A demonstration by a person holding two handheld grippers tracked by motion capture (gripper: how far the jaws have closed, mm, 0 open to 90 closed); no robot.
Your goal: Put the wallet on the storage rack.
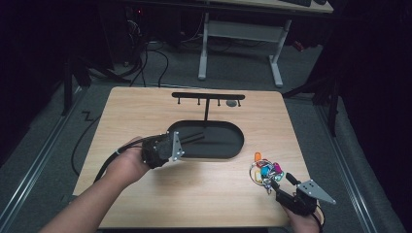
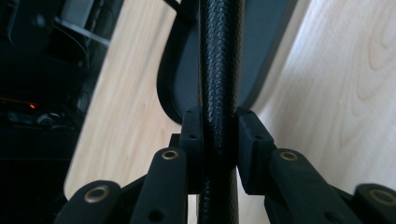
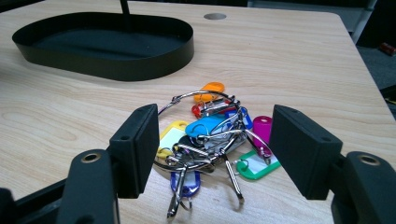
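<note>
Left tongs (image 1: 180, 141) low over tabletop (image 1: 194, 194), jaws clamped on black textured rim (image 2: 219, 70), left hand (image 1: 127, 164) gripping body, forearm entering from bottom left. Right tongs (image 1: 280, 183) near front right corner, jaws spread wide, pointing up-left, right hand (image 1: 303, 221) behind.

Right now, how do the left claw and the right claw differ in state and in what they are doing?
The left claw is shut on the black textured bar at the tray's edge; the right claw is open and grips nothing. The left claw sits by the tray; the right claw sits at the table's near right corner, with the bunch of keys lying between its jaws. Both are black.
</note>
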